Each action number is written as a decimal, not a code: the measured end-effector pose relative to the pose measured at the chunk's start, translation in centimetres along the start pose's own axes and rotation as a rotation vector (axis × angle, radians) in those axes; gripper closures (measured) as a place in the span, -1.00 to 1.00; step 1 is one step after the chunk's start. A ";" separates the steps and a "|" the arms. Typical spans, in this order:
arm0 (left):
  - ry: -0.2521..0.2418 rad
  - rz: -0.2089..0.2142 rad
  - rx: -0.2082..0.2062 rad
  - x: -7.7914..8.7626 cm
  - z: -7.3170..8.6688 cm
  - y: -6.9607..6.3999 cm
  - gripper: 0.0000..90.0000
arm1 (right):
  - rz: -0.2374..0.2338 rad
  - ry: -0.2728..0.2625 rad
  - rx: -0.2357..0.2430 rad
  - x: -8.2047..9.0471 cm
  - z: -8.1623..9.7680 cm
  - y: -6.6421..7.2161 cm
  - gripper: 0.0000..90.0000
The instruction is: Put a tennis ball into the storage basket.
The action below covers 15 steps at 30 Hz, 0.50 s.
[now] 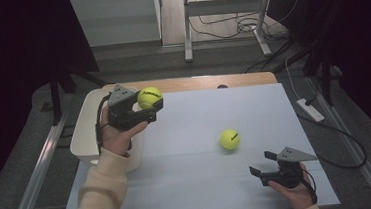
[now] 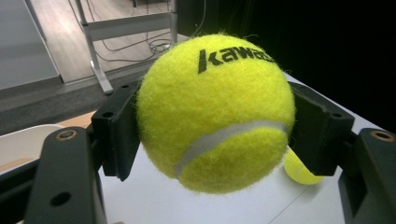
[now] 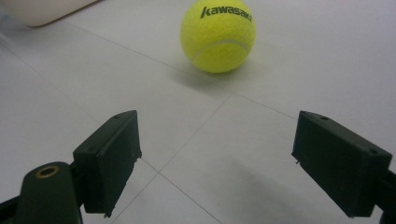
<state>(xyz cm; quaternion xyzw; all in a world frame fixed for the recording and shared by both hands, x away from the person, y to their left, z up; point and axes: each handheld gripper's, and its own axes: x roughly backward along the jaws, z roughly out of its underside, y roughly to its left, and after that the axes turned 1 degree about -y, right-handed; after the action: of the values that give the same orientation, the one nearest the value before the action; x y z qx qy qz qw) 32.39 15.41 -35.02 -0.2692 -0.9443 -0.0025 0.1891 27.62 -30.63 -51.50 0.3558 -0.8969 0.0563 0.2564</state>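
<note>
A yellow tennis ball [image 1: 149, 97] [image 2: 215, 112] with black lettering is clamped between the black jaws of my left gripper [image 1: 151, 108] [image 2: 219, 135], which is shut on it and held up above the table's far left, beside the white tub. A second yellow tennis ball [image 1: 230, 139] [image 3: 218, 35] lies on the white table top right of centre; in the left gripper view this ball [image 2: 301, 169] peeks out behind the held one. My right gripper [image 1: 261, 163] [image 3: 217, 161] rests low near the front right, open, jaws wide apart and pointing at the lying ball, well short of it.
A white tub [image 1: 86, 132] stands at the table's left edge, under my left hand. The white table top [image 1: 205, 183] has a wooden strip [image 1: 192, 83] along its far edge. Beyond it are a desk frame [image 1: 224, 16] and floor cables [image 1: 227, 28].
</note>
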 end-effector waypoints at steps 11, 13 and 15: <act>-0.003 -0.035 0.019 1.2 0.2 1.5 -0.39 | 0.008 -0.007 -0.008 0.0 -0.1 -0.4 -0.67; -0.006 -0.040 0.022 1.4 0.2 1.7 -0.39 | 0.008 -0.007 -0.012 0.0 -0.1 -0.4 -0.67; -0.007 -0.048 0.024 1.7 0.2 2.0 -0.39 | 0.008 -0.005 -0.011 -0.1 -0.1 -0.4 -0.67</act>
<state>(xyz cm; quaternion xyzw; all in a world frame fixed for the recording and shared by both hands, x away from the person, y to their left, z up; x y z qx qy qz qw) 31.99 18.01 -34.81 -0.2440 -0.9512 0.0050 0.1889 27.99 -30.87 -51.44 0.3512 -0.8993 0.0514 0.2557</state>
